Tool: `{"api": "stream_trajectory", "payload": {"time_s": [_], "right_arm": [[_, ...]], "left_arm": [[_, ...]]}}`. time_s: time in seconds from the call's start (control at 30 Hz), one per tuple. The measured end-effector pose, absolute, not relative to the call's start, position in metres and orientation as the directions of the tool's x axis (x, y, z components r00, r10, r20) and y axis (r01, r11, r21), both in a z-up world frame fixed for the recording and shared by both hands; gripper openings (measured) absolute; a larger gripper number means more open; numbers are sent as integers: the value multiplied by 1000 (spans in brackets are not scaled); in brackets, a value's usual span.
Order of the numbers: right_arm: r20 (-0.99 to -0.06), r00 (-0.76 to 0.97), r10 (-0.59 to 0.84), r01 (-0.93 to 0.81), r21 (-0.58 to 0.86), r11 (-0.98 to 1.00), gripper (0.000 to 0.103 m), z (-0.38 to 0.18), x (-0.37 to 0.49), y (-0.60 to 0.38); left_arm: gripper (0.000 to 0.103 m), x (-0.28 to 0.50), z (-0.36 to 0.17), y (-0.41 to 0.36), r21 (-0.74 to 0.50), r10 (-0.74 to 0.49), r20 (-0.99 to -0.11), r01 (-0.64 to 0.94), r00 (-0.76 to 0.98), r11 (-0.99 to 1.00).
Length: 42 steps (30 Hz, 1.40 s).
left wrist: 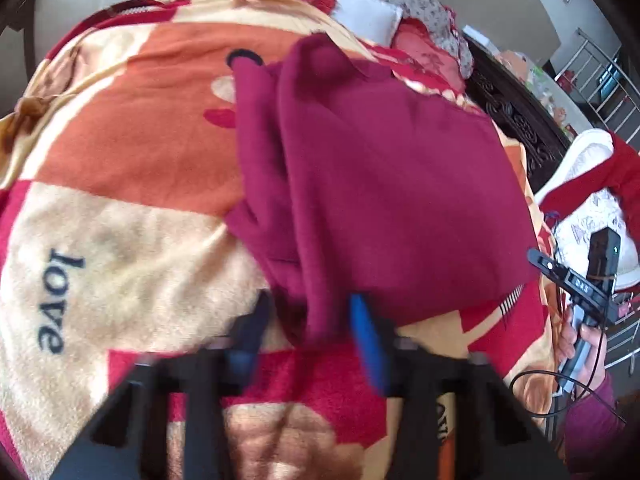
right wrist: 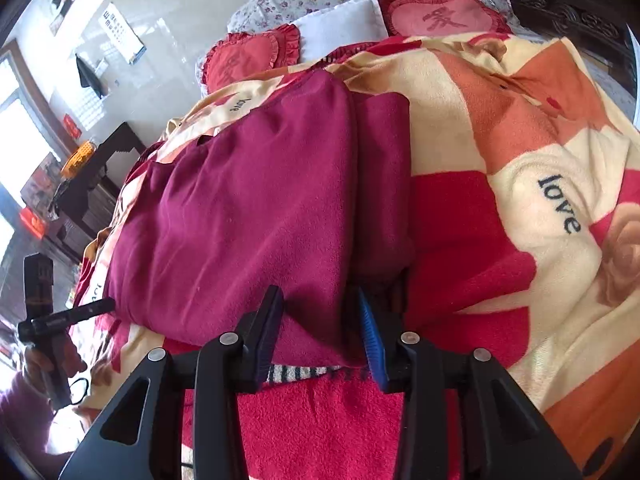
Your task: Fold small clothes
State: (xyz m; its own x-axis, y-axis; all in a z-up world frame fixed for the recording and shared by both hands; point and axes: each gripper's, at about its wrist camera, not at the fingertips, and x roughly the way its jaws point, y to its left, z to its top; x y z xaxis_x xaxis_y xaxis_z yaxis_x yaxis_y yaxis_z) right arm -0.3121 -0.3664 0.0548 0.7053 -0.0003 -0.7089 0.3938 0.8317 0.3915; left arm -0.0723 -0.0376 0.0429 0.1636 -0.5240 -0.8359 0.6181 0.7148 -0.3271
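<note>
A maroon garment (left wrist: 384, 184) lies partly folded on a patterned blanket (left wrist: 120, 152) on a bed. My left gripper (left wrist: 312, 320) has its fingers apart around the garment's near left folded edge, and the view is blurred. My right gripper (right wrist: 320, 320) is open, its fingers either side of the garment's (right wrist: 240, 216) near edge, over a striped hem (right wrist: 296, 372). The right gripper also shows in the left wrist view (left wrist: 576, 280), held in a hand at the right. The left gripper shows in the right wrist view (right wrist: 60, 316), at the left edge.
Red heart cushions (right wrist: 440, 16) and a white pillow (right wrist: 344, 24) lie at the head of the bed. A dark carved headboard (left wrist: 516, 120) runs along the right in the left wrist view. A dark cabinet (right wrist: 92, 184) stands left of the bed.
</note>
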Motion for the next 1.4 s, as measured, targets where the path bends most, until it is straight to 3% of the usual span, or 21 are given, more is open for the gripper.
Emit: {"api": "stream_trajectory", "payload": {"time_s": [0.03, 0.07, 0.17, 0.27, 0.43, 0.47, 0.53, 0.6, 0.67, 0.93, 1.07, 1.2, 1.4], "right_arm": [[-721, 693, 7, 406, 399, 822, 14, 51, -309, -369], [-728, 685, 14, 415, 407, 814, 0, 49, -308, -371], [-695, 718, 27, 397, 442, 804, 0, 63, -319, -375], [-678, 735, -14, 377, 392, 839, 0, 82, -333, -370], [-756, 654, -32, 441, 346, 828, 0, 52, -320, -370], [-748, 662, -38, 453, 360, 816, 0, 54, -324, -372], [-720, 689, -87, 482, 365, 797, 11, 69, -333, -374], [-688, 717, -110, 469, 360, 807, 13, 87, -335, -373], [-669, 737, -97, 435, 359, 826, 14, 99, -328, -371], [-647, 738, -192, 426, 227, 876, 15, 109, -238, -373], [-648, 727, -225, 450, 203, 870, 14, 106, -196, -391], [-633, 721, -283, 507, 201, 838, 8, 102, -169, -414], [-627, 699, -343, 543, 153, 826, 7, 87, -145, -430]], "left_arm": [[25, -72, 43, -40, -318, -515, -841, 618, 167, 719], [18, -72, 46, -41, -310, -510, -842, 618, 174, 722], [10, -78, 61, -36, -283, -511, -833, 630, 213, 724], [10, -85, 65, -28, -283, -527, -819, 640, 227, 714], [10, -87, 48, -34, -267, -484, -847, 613, 219, 744], [13, -87, 52, -34, -274, -483, -849, 601, 216, 751], [29, -88, 62, -33, -255, -469, -852, 597, 234, 761], [61, -91, 76, -32, -232, -480, -833, 613, 276, 755], [73, -90, 89, -37, -207, -484, -811, 614, 328, 762], [74, -51, 100, -90, -86, -402, -779, 554, 481, 828], [74, -9, 93, -113, -69, -335, -782, 462, 526, 884], [74, 34, 76, -123, -29, -215, -808, 329, 548, 944], [79, 52, 55, -125, -57, -218, -825, 307, 521, 950]]}}
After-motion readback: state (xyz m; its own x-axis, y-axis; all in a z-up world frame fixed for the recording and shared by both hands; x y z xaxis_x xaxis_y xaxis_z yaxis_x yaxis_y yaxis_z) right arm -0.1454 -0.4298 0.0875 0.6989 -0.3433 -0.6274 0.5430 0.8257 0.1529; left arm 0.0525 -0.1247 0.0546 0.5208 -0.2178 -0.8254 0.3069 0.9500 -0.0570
